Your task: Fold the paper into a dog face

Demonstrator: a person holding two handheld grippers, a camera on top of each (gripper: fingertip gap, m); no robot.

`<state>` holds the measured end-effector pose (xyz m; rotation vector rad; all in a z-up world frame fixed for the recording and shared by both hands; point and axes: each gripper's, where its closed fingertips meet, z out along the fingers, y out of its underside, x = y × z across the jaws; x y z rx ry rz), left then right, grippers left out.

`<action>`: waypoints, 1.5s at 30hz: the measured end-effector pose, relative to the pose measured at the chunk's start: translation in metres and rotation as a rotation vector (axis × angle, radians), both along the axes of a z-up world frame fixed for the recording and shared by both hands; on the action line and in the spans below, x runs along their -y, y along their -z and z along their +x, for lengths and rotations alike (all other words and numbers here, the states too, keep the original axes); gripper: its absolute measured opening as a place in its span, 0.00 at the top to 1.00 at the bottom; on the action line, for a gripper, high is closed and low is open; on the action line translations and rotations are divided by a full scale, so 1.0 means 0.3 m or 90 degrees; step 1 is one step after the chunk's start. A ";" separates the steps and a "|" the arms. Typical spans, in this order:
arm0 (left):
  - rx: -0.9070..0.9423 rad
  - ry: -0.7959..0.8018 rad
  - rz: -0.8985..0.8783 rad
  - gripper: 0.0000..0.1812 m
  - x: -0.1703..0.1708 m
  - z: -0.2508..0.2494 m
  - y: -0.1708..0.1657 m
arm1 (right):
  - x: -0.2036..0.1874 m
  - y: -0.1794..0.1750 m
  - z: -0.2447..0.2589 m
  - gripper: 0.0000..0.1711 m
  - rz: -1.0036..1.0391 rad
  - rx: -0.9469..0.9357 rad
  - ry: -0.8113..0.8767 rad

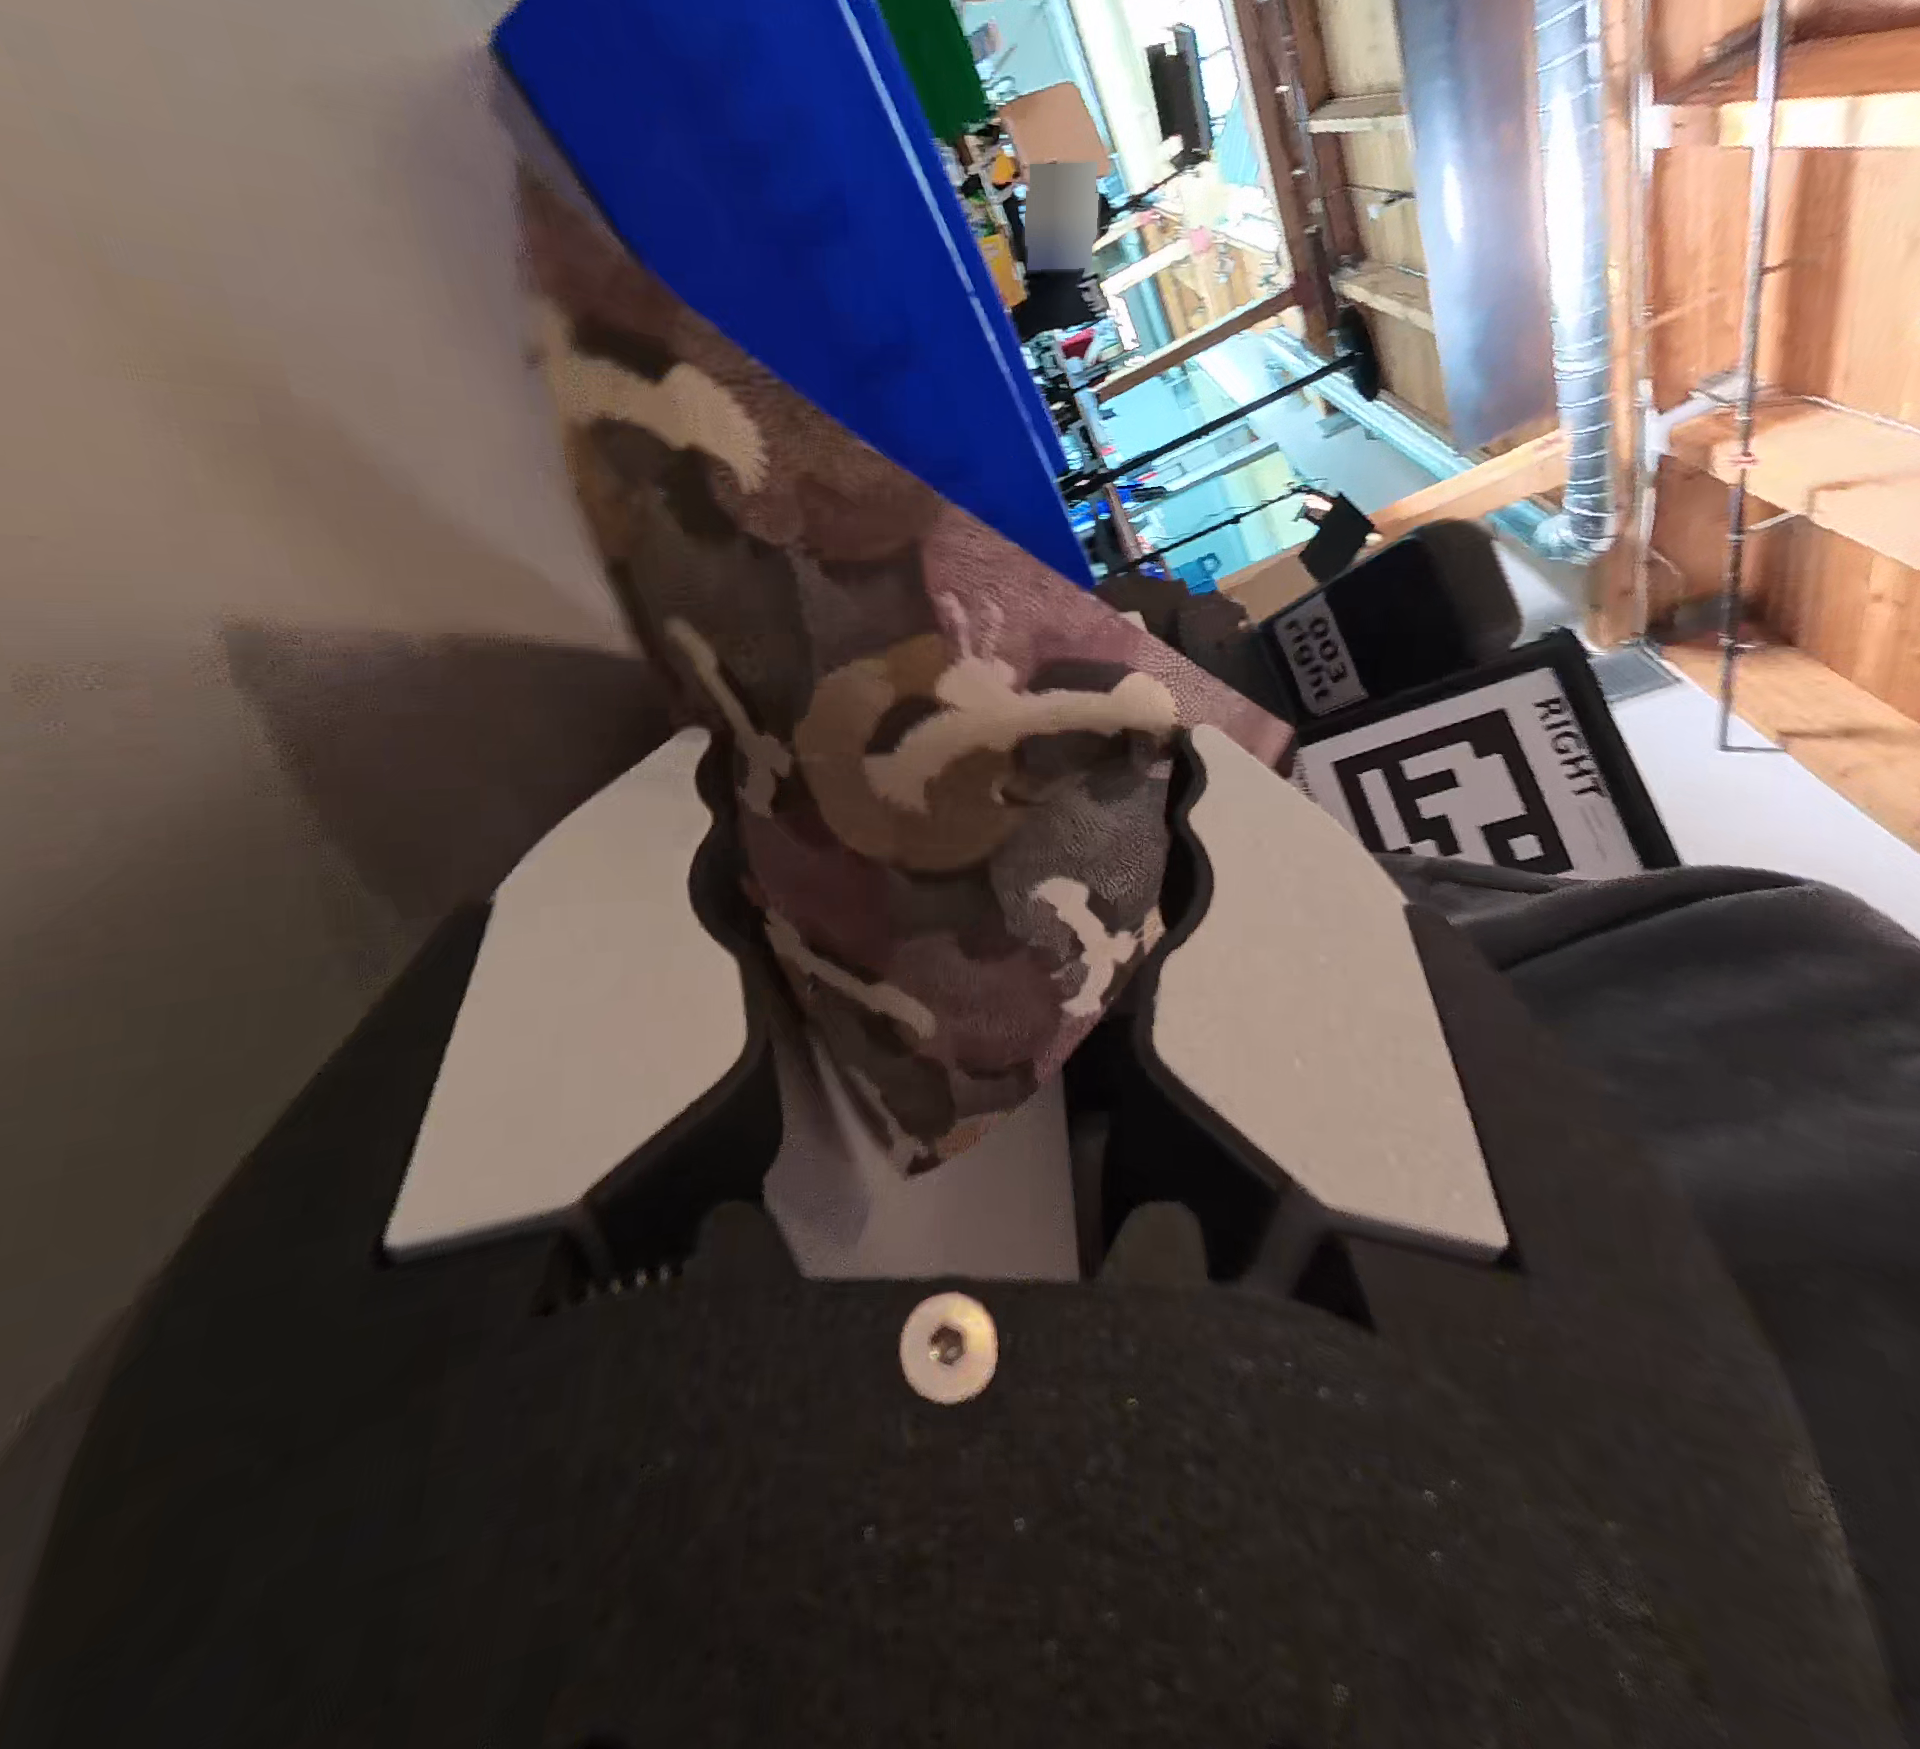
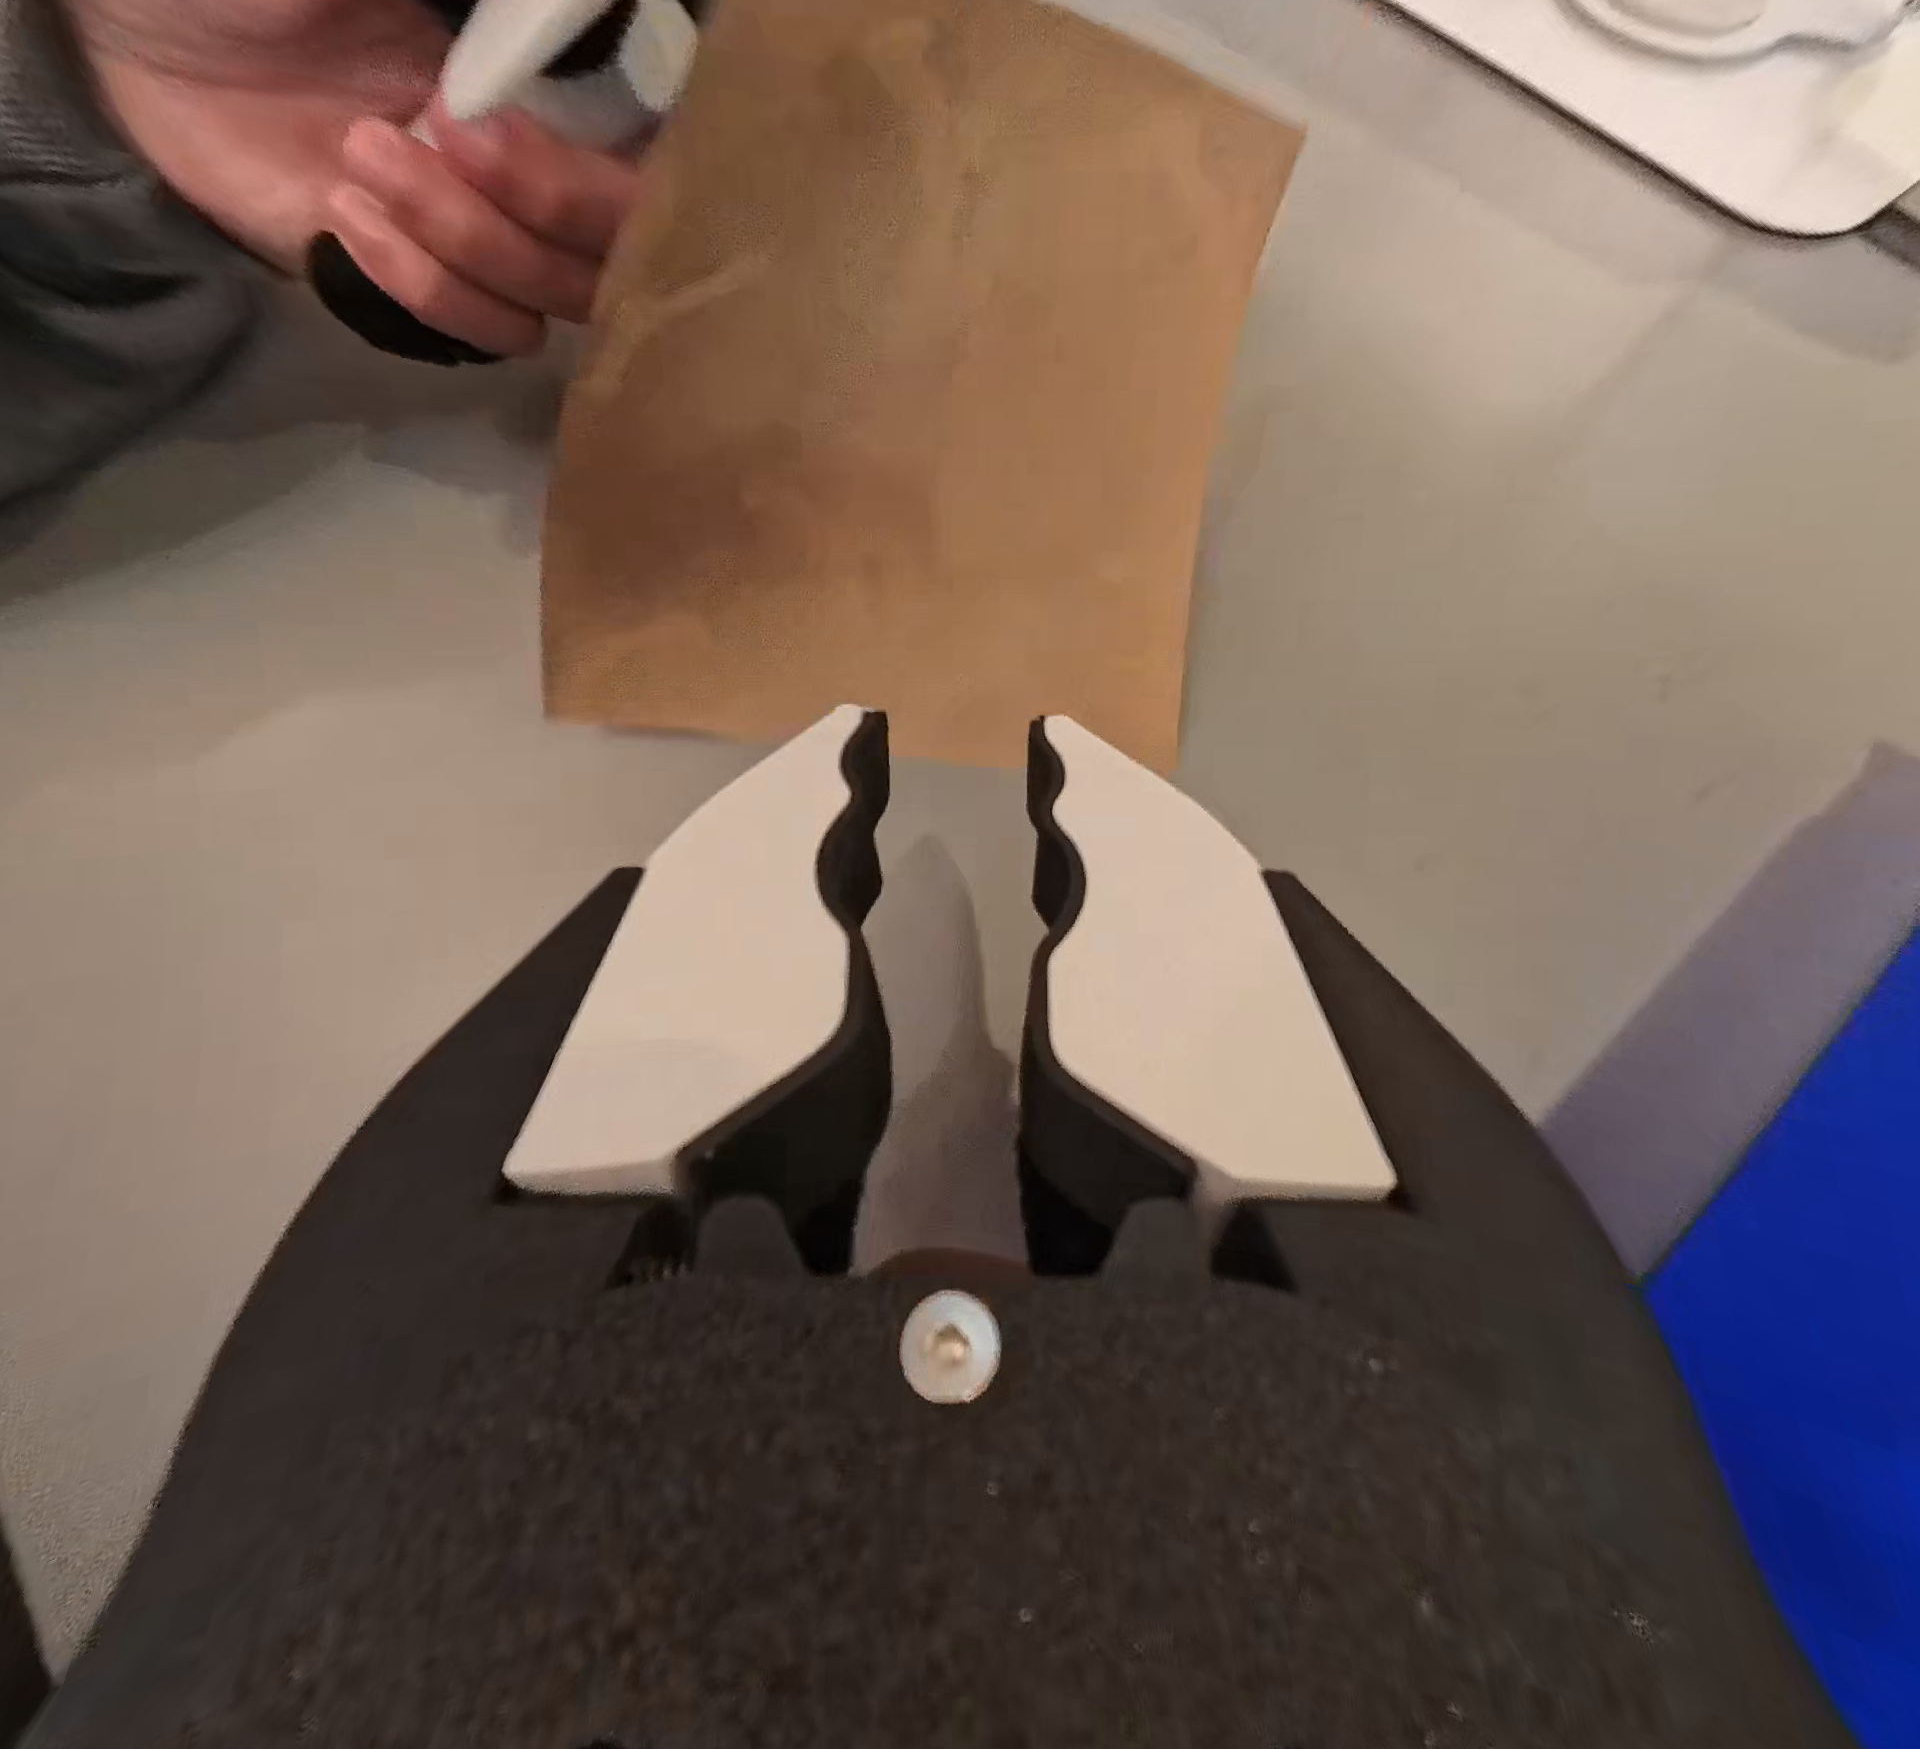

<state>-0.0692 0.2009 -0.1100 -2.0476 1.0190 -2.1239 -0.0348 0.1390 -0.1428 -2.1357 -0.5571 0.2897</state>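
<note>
The paper [image 2: 904,349] is a square sheet, plain tan on the side facing the right wrist view and camouflage-printed on the side seen in the left wrist view [image 1: 831,660]. It stands lifted and slightly curved over the grey table [image 2: 1455,556]. My left gripper [image 1: 951,743] is wide open with one corner of the paper lying between its fingers; it also shows at the paper's top left corner in the right wrist view [image 2: 582,47], held by a hand [image 2: 260,37]. My right gripper [image 2: 958,723] is open and empty, tips just at the paper's near edge.
A blue bin [image 1: 779,193] stands beside the paper and shows at the lower right of the right wrist view [image 2: 1818,1284]. A white tray [image 2: 1507,89] with a clear glass item lies at the far right. The right gripper's body with a black-and-white marker [image 1: 1455,785] is close by. One gripper's finger ends stand about 9 cm off the other's.
</note>
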 end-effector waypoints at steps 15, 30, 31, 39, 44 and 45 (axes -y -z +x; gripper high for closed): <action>-0.224 -0.151 0.369 0.60 -0.042 -0.351 0.099 | -0.112 0.171 -0.016 0.91 -0.138 0.113 0.007; -0.326 -0.314 0.537 0.56 0.013 -0.472 0.131 | -0.100 0.009 -0.082 0.80 -0.022 0.077 0.007; -0.343 -0.317 0.537 0.56 0.001 -0.479 0.145 | -0.069 -0.005 -0.067 0.80 -0.002 0.054 0.016; -0.441 -0.270 0.522 0.58 -0.141 -0.435 0.220 | 0.051 -0.092 -0.050 0.81 0.114 -0.045 0.066; -0.468 -0.232 0.489 0.58 -0.165 -0.395 0.258 | 0.056 -0.087 -0.044 0.81 0.112 -0.026 0.044; -0.473 -0.231 0.485 0.59 -0.162 -0.392 0.259 | 0.056 -0.088 -0.042 0.81 0.112 -0.029 0.044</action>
